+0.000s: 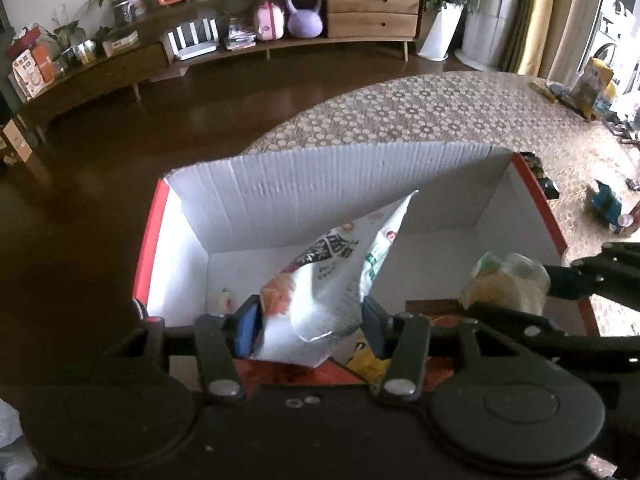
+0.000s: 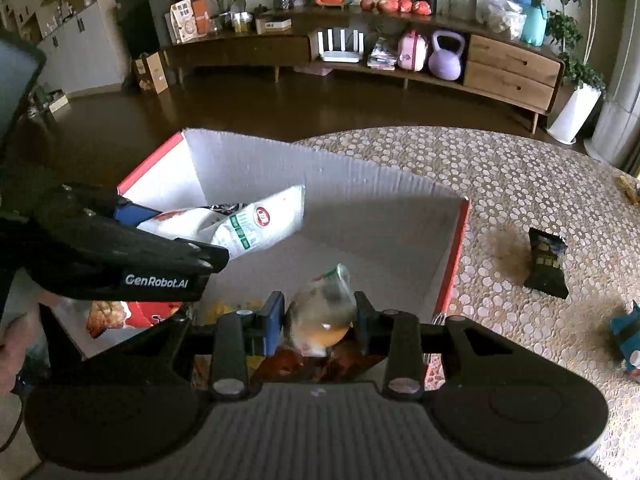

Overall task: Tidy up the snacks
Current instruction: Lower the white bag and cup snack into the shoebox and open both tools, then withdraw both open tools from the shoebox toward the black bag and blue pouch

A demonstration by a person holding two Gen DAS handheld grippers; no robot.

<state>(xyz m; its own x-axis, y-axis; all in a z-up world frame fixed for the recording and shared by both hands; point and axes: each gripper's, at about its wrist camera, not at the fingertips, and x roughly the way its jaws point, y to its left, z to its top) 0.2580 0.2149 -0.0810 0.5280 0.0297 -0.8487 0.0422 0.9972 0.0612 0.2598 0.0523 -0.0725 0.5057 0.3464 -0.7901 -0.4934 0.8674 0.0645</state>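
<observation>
An open white cardboard box (image 1: 280,200) with red outer sides stands on the patterned table; it also shows in the right wrist view (image 2: 360,184). My left gripper (image 1: 312,320) is shut on a white snack bag (image 1: 340,268) and holds it over the box; the bag also shows in the right wrist view (image 2: 256,224). My right gripper (image 2: 320,320) is shut on a clear wrapped bun (image 2: 324,312) above the box's near right part; it also shows in the left wrist view (image 1: 504,280). Red and yellow snack packs (image 2: 132,316) lie in the box.
A black snack pack (image 2: 546,264) and a blue pack (image 2: 628,332) lie on the table (image 2: 520,184) right of the box. A long wooden sideboard (image 2: 400,52) stands across the dark floor. More items (image 1: 592,84) sit at the table's far right.
</observation>
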